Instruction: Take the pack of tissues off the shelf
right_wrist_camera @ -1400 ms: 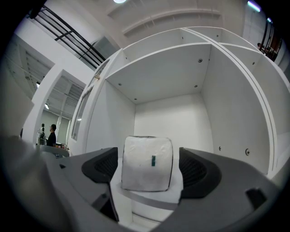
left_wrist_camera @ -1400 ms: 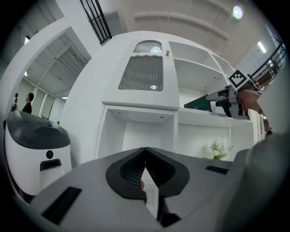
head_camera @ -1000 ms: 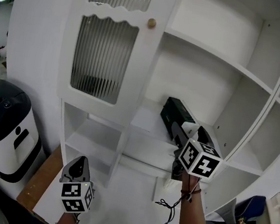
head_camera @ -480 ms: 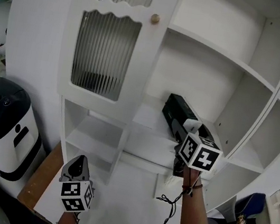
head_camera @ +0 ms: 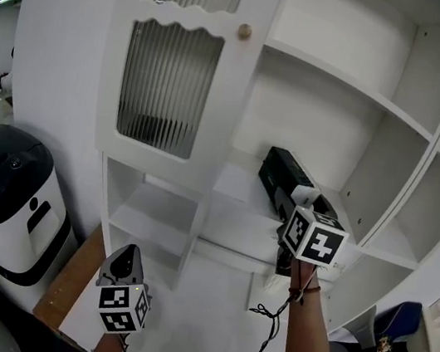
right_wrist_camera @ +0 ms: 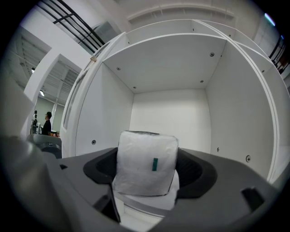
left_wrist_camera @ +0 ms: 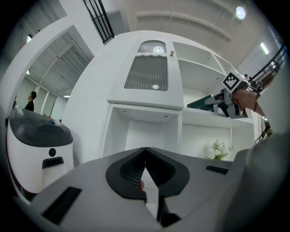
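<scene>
While the right gripper [head_camera: 291, 204] is reached into the white wooden shelf unit [head_camera: 239, 184], its jaws are closing, with the plastic-wrapped pack of tissues [right_wrist_camera: 146, 163] between them.
The pack, dark along its side and white at its end, is seen lying on the middle shelf board, right of centre in the head view. The left gripper [left_wrist_camera: 145, 152] is held low, at the lower left of that view, apart from the shelves, its jaws pressed together on nothing.
</scene>
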Motion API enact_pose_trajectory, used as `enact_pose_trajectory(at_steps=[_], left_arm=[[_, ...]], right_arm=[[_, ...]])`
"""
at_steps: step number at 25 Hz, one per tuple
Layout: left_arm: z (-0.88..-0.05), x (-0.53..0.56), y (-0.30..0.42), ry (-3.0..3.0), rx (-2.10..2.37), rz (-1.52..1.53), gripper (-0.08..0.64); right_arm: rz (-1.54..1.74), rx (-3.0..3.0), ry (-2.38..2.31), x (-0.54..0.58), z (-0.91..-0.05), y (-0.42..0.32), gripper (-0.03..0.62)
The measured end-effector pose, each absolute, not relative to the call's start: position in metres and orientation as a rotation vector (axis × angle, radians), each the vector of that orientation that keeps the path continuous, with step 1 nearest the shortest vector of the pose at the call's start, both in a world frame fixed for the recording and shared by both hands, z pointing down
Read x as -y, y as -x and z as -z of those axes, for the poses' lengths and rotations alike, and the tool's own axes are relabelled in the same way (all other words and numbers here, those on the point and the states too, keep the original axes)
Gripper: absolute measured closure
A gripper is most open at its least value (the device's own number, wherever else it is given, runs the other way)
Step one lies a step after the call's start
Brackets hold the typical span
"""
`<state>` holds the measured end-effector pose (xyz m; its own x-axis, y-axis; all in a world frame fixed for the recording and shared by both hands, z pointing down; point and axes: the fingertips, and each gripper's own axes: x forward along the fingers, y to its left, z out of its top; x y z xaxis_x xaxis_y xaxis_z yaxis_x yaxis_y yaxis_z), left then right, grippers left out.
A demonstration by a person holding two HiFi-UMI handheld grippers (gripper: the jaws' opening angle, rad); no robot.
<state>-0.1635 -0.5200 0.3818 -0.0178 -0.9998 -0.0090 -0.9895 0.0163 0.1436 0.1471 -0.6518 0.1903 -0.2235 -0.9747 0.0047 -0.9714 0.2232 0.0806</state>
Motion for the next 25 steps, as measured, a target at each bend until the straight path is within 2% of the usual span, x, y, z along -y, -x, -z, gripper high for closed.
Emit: enact_pose_trajectory(at_steps=[11, 25], left_arm=[[-0.37, 0.504, 0.17, -2.137, 2.193, 0.175, 0.543], [-0.367, 0.485, 0.166, -2.157, 2.189, 0.16, 0.543]], right_arm=[[0.093, 2.425, -1.949, 0.646, -0.188, -0.149, 0.258], [0.139, 2.476, -1.983, 0.613, -0.187, -0.149, 0.267]])
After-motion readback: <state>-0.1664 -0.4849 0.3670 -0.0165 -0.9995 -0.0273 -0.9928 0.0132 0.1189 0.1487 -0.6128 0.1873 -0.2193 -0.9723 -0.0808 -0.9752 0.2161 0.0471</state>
